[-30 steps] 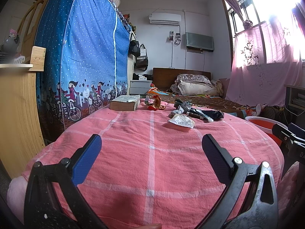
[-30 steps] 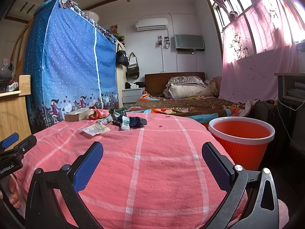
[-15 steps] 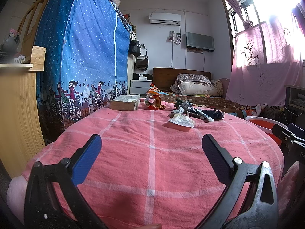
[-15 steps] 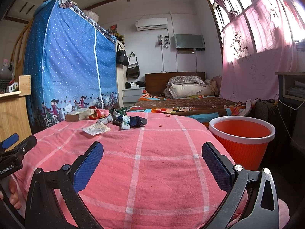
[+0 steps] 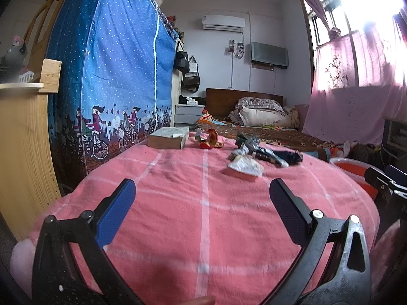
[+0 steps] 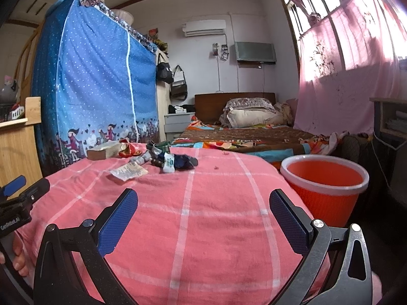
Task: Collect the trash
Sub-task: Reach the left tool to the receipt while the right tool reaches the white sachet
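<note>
Left wrist view: white crumpled wrapper [image 5: 245,165] lies nearest of the litter, far side of the pink blanket [image 5: 203,228], well ahead of both tools.
Trash cluster: dark and silvery wrappers [image 5: 267,151] heaped just behind the white one, some touching; a red-orange wrapper [image 5: 209,141] sits apart to their left.
Right wrist view: same heap [image 6: 173,161] shows left of centre, with the flat white wrapper [image 6: 128,171] on its near side.
Bin: orange bucket [image 6: 324,188] stands on the floor just beside the bed's right edge, mouth open and unobstructed.
Left gripper [image 5: 202,195]: jaws spread wide, nothing between them, hovering over bare blanket.
Right gripper [image 6: 203,204]: also wide apart and empty, low over the blanket, bucket close on its right.
Step in hand: reach for the first piece; I'd say nothing is collected yet.
Doing it well: go for the near white wrapper, come in low and flat, pinch only the wrapper, not the soft cloth, which will likely bunch up.
Which tool: right looks better placed for the drop.
In the way: nothing blocks the reach; a book [image 5: 169,141] lies near the red-orange piece and is probably not trash.
Risk: thin wrappers may slip out.
</note>
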A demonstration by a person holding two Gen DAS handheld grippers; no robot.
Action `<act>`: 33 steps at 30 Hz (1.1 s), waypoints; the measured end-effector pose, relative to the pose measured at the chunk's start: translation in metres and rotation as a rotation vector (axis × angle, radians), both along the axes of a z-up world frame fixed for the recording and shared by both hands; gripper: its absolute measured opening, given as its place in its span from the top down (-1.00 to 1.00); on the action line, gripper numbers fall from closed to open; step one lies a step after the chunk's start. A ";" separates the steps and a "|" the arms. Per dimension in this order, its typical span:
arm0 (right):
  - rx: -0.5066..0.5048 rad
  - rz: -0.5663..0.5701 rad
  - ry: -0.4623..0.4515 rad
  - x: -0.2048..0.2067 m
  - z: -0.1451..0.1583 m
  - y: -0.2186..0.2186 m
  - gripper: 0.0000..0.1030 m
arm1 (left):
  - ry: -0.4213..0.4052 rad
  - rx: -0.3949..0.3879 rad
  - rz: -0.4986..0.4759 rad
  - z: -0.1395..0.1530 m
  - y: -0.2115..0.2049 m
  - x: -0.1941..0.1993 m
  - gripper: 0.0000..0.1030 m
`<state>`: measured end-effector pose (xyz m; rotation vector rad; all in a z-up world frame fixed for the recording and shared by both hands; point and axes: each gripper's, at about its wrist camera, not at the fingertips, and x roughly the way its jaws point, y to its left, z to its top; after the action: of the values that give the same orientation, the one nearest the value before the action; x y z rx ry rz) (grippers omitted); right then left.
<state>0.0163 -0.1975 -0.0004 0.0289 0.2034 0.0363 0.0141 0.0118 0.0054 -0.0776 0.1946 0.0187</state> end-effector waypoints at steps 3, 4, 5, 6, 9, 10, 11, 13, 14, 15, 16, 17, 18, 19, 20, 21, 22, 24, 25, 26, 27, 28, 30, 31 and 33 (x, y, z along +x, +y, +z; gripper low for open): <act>-0.051 -0.005 -0.033 0.005 0.014 0.006 -1.00 | -0.015 -0.002 0.002 0.010 0.002 0.010 -1.00; -0.067 -0.008 -0.051 0.009 0.019 0.008 -1.00 | -0.026 0.005 0.003 0.015 0.000 0.013 -1.00; -0.076 -0.008 -0.066 0.011 0.024 0.009 -1.00 | -0.039 0.012 0.004 0.019 -0.002 0.015 -1.00; -0.081 -0.008 -0.085 0.013 0.028 0.010 -1.00 | -0.052 0.018 0.003 0.024 -0.003 0.018 -1.00; -0.092 -0.004 -0.142 0.023 0.041 0.011 -1.00 | -0.099 0.032 0.000 0.038 -0.008 0.027 -1.00; -0.094 -0.004 -0.155 0.027 0.044 0.009 -1.00 | -0.122 0.038 0.002 0.043 -0.011 0.030 -1.00; -0.098 -0.003 -0.169 0.031 0.047 0.009 -1.00 | -0.141 0.042 0.004 0.048 -0.013 0.033 -1.00; -0.103 0.004 -0.203 0.039 0.054 0.010 -1.00 | -0.175 0.051 0.009 0.055 -0.015 0.039 -1.00; -0.106 0.008 -0.218 0.043 0.057 0.009 -1.00 | -0.187 0.054 0.008 0.058 -0.017 0.043 -1.00; -0.113 0.015 -0.235 0.050 0.060 0.009 -1.00 | -0.194 0.056 0.007 0.061 -0.018 0.047 -1.00; -0.117 0.024 -0.245 0.054 0.061 0.006 -1.00 | -0.197 0.059 0.004 0.063 -0.020 0.053 -1.00; -0.120 0.036 -0.254 0.060 0.063 0.005 -1.00 | -0.197 0.061 0.002 0.065 -0.022 0.057 -1.00; -0.125 0.052 -0.263 0.066 0.065 0.004 -1.00 | -0.193 0.064 0.000 0.066 -0.023 0.062 -1.00; -0.130 0.073 -0.267 0.073 0.066 0.004 -1.00 | -0.186 0.068 -0.004 0.066 -0.025 0.068 -1.00; -0.139 0.099 -0.264 0.083 0.067 0.004 -1.00 | -0.177 0.071 -0.006 0.065 -0.027 0.075 -1.00; -0.143 0.110 -0.263 0.087 0.067 0.003 -1.00 | -0.172 0.074 -0.002 0.065 -0.028 0.080 -1.00; -0.152 0.119 -0.262 0.096 0.066 0.003 -1.00 | -0.166 0.074 -0.002 0.064 -0.028 0.085 -1.00; -0.168 0.133 -0.258 0.109 0.065 0.004 -1.00 | -0.148 0.068 -0.013 0.062 -0.028 0.095 -1.00; -0.173 0.155 -0.235 0.117 0.062 0.003 -1.00 | -0.133 0.063 -0.019 0.062 -0.028 0.102 -1.00; -0.175 0.169 -0.211 0.124 0.060 0.004 -1.00 | -0.115 0.059 -0.025 0.060 -0.028 0.107 -1.00; -0.171 0.183 -0.177 0.133 0.056 0.004 -1.00 | -0.083 0.053 -0.040 0.058 -0.030 0.115 -1.00; -0.168 0.190 -0.155 0.138 0.053 0.002 -1.00 | -0.054 0.051 -0.054 0.055 -0.031 0.120 -1.00; -0.174 0.186 -0.088 0.150 0.046 0.001 -1.00 | 0.018 0.053 -0.090 0.049 -0.034 0.133 -1.00; -0.177 0.181 -0.064 0.155 0.042 0.002 -1.00 | 0.041 0.053 -0.101 0.047 -0.035 0.137 -1.00; -0.165 0.197 -0.028 0.159 0.036 0.002 -1.00 | 0.110 0.045 -0.126 0.042 -0.037 0.147 -1.00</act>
<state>0.1756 -0.1956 0.0360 -0.1567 0.1798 0.2163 0.1609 -0.0250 0.0478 -0.0190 0.3083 -0.0984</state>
